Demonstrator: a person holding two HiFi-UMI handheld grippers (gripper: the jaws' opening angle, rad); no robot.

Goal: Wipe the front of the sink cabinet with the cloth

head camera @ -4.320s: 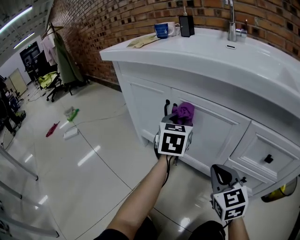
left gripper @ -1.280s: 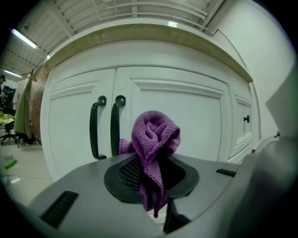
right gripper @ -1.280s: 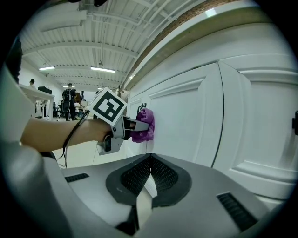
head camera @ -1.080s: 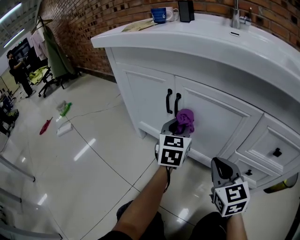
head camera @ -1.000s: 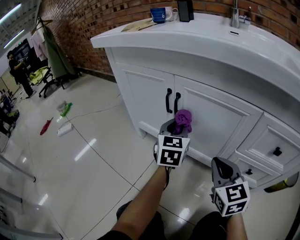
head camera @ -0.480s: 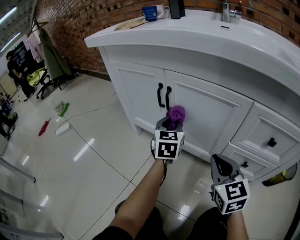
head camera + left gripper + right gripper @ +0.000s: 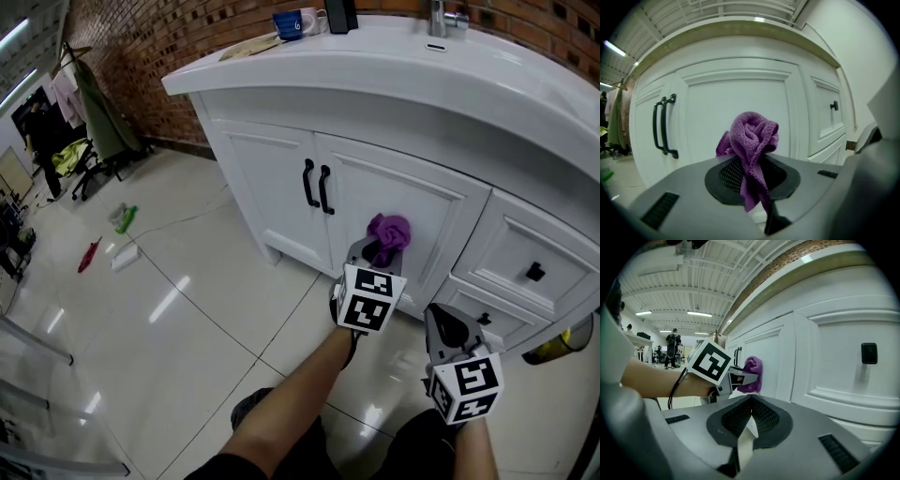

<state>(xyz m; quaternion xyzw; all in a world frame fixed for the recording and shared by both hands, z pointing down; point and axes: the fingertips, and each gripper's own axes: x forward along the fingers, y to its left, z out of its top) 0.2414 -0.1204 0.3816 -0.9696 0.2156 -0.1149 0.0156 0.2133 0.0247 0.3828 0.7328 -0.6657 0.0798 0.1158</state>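
Cloth (image 7: pixel 388 232) sits bunched into a purple wad at the tip of my left hand-held gripper (image 7: pixel 377 255). Its jaws are clamped on a fold of the fabric, so the loose bulk stands proud in front and a tail hangs down between them. I hold it that way so the soft ball, not the hard jaws, meets the paint. In the right gripper view the wad appears to press against the right-hand door (image 7: pixel 412 192) of the sink cabinet (image 7: pixel 267 173). It sits low on the door's recessed panel, toward its right edge, well apart from the two black handles (image 7: pixel 315 186) at the middle seam. My left arm reaches forward and down because the door front is upright and low, not far above the floor (image 7: pixel 187 309). My right hand-held gripper (image 7: pixel 448 330) hangs back near my body, its jaws closed on nothing. It has no part in the wiping, so I judge it is parked there to stay out of the wad's path. A drawer (image 7: pixel 506 258) with a black knob (image 7: pixel 534 272) lies just beyond the door's right edge, and a sideways stroke would likely reach it next.
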